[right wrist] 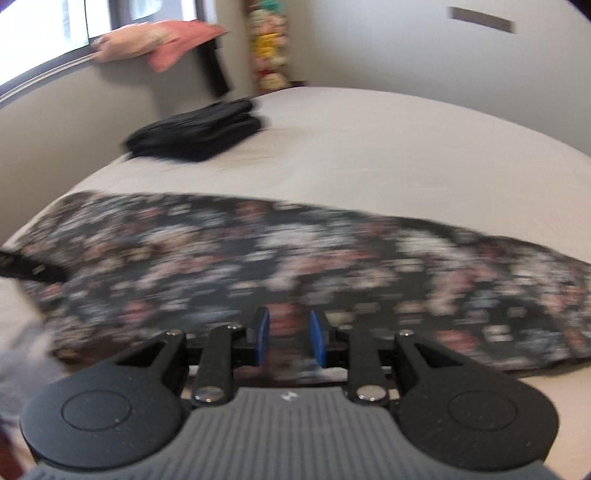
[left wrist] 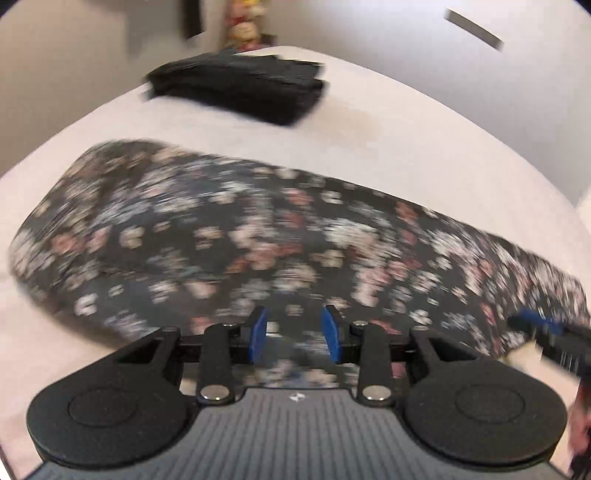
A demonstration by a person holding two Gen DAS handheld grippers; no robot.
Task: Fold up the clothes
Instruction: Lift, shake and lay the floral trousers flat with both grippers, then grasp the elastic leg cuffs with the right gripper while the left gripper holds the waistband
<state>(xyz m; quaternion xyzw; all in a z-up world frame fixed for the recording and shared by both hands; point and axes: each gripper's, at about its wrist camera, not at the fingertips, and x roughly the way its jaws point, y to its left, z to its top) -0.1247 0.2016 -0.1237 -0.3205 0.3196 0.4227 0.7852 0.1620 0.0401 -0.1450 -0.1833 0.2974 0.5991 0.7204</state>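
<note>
- On the bed, pale sheet, lies a floral garment (dark ground, pink and white flowers, heavy motion blur in both views), spread in a long band across the near part of the mattress.
- Left gripper: blue-padded fingers spread with a clear gap between them, floral cloth showing in the gap and under the gripper body; cannot tell whether the pads touch the fabric.
- Right gripper: blue fingers also apart, a narrower gap than the left, floral cloth seen between them at the garment's near edge; contact not readable through the blur.
- In the left wrist view the right gripper shows at the right edge as a dark bar with a blue tip, at the garment's right end.
- In the right wrist view a dark, blurred piece at the left edge sits against the garment's left end (probably the other gripper, cannot confirm).
- Folded black clothes sit in a stack at the far left part of the bed, well apart from the floral garment; same stack in the right wrist view.
- Pink cloth hangs by the window sill, upper left of the right wrist view.
- Colourful object stands against the wall beyond the bed's far end (too blurred to name).
- Grey vent-like plate on the wall, upper right.
</note>
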